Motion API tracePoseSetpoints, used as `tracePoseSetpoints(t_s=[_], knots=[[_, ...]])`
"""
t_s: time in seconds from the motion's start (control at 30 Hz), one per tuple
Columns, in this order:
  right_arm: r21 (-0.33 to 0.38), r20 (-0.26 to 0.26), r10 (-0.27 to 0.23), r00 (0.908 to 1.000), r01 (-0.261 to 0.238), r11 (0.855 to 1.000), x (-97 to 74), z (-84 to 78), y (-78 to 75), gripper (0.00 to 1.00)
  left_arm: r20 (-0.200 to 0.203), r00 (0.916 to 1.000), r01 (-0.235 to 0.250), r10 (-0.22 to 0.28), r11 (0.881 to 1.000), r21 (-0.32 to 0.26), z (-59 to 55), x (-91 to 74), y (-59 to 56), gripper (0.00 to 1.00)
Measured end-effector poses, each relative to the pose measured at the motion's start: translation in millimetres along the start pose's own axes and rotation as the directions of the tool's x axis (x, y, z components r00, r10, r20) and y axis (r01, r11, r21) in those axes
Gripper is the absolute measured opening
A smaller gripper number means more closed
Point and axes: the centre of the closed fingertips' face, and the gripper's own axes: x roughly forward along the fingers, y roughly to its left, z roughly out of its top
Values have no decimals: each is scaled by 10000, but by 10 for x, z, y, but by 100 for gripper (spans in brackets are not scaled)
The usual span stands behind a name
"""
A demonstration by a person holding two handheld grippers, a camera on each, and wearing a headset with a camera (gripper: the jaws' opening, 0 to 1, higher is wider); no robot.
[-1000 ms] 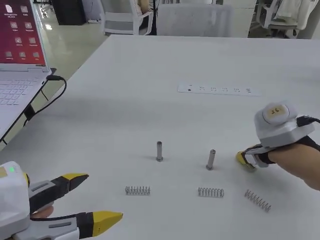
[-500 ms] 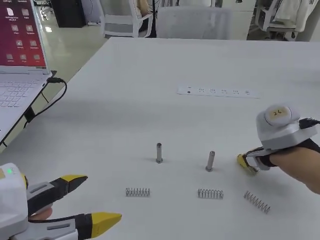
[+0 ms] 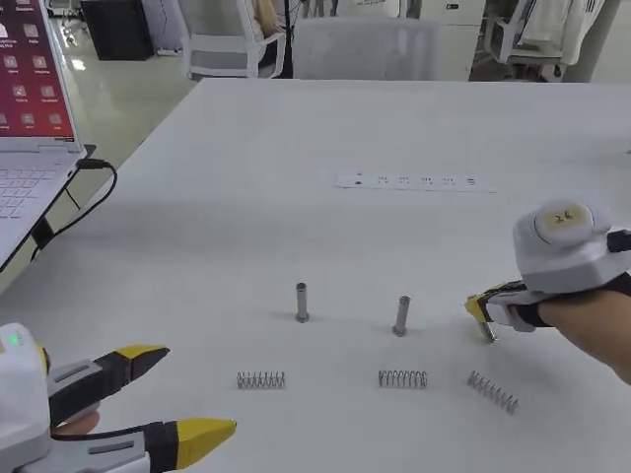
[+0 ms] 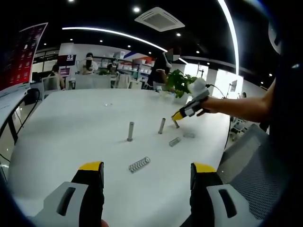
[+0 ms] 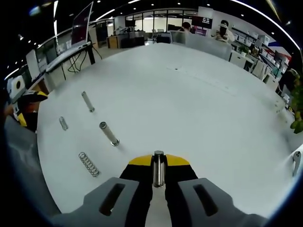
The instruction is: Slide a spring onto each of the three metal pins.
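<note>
Head view: the right gripper (image 3: 483,311) points down-left at the tabletop (image 3: 296,197). Three springs (image 3: 402,378) lie beside it, likely light and squashy, best pinched mid-coil.

Left gripper view: the left gripper (image 4: 147,177) is spread wide, the nearest spring (image 4: 139,164) ahead between its fingers (image 4: 90,187).

Right gripper view: the fingers are clenched on a rigid, slick-looking pin (image 5: 158,172).

Your right claw (image 3: 479,308) has come up slightly from the counter (image 3: 296,197). The pin (image 3: 489,333) clamped in it now sticks out below the yellow tips; before, they covered it. Your head view also drifted a bit right.
</note>
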Motion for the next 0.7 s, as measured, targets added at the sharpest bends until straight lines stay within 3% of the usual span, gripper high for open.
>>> tracePoseSetpoints(t_s=[0.7], knots=[[268, 911, -137, 9957, 113, 9996, -119, -50, -67, 6, 24, 9999, 106, -107, 9999, 122, 29, 11, -32, 71]])
